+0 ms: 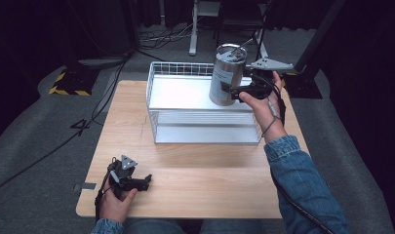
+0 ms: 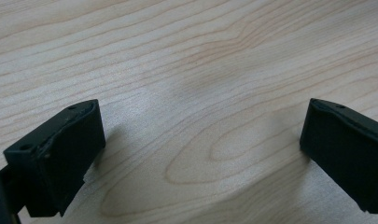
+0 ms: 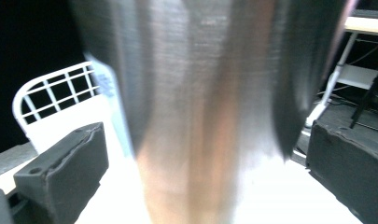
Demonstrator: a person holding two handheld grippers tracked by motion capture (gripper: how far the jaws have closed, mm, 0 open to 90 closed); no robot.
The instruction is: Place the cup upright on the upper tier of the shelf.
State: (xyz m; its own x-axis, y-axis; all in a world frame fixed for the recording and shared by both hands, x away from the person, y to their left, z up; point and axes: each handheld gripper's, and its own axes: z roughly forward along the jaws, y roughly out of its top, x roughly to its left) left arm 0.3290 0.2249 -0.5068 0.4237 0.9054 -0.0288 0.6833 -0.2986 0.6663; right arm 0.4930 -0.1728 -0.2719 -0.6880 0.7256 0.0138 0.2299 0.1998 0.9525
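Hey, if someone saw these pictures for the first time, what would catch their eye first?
Probably the tall stainless steel tumbler at the right end of the white wire rack's top shelf, with the right claw at its side, jaws spread either side of it without pressing. Next, the left claw lies open near the wooden table's front left corner.

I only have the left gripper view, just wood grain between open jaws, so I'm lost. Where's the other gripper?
Observer: The right gripper is at the table's far right, its jaws either side of a steel tumbler.
Operator: Clamped on it?
Observer: Seemingly not. In the right gripper view the jaws stand wide, with gaps beside the tumbler.
Operator: Where's the tumbler?
Observer: At the right rear corner of a white wire basket, tilted slightly.
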